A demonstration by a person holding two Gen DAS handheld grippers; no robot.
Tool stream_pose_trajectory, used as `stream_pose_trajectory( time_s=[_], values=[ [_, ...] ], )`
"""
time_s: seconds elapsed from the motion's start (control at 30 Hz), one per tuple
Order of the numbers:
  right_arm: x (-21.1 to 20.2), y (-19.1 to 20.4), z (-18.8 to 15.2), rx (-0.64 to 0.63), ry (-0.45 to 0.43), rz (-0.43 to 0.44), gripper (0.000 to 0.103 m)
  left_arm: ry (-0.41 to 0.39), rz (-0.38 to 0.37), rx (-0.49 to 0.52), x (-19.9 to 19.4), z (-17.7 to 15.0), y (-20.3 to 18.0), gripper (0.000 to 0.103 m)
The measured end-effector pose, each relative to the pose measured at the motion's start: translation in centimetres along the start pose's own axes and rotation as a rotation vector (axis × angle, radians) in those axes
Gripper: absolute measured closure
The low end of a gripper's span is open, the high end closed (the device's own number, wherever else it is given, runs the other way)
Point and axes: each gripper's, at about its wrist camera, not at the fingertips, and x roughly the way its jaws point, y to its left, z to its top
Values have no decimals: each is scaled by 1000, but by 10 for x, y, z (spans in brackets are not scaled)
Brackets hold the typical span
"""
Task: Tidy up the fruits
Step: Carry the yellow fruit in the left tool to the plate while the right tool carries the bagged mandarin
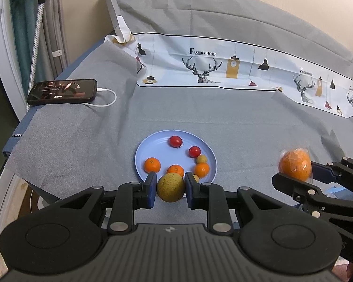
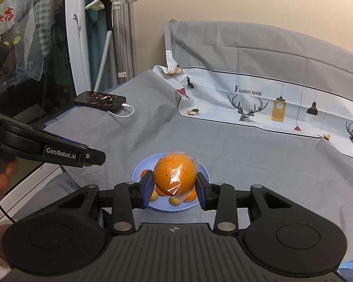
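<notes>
A light blue plate (image 1: 160, 141) lies on the grey cloth holding two red tomatoes (image 1: 175, 141), several small oranges (image 1: 152, 165) and a small yellow fruit (image 1: 202, 158). My left gripper (image 1: 170, 188) is shut on a round yellow-green fruit (image 1: 170, 187) just over the plate's near rim. My right gripper (image 2: 175, 189) is shut on a large orange wrapped in clear plastic (image 2: 175, 176), held above the plate (image 2: 138, 168). In the left wrist view that wrapped orange (image 1: 294, 166) and the right gripper (image 1: 294, 176) hang to the right of the plate.
A black phone (image 1: 62, 92) with a white cable (image 1: 107, 98) lies at the far left of the cloth. A printed white sheet (image 1: 211, 68) runs along the back against a grey cushion. A garment steamer pole (image 2: 104, 54) stands at the left; a hand (image 2: 2, 178) holds the left gripper.
</notes>
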Motion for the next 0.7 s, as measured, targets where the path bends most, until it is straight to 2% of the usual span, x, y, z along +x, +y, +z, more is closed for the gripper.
stream_pose_trajectory(
  time_s=[0.7],
  values=[
    [18,-3,-1,7,47,5,64,25,14,-23,19,10,10,75]
  ],
)
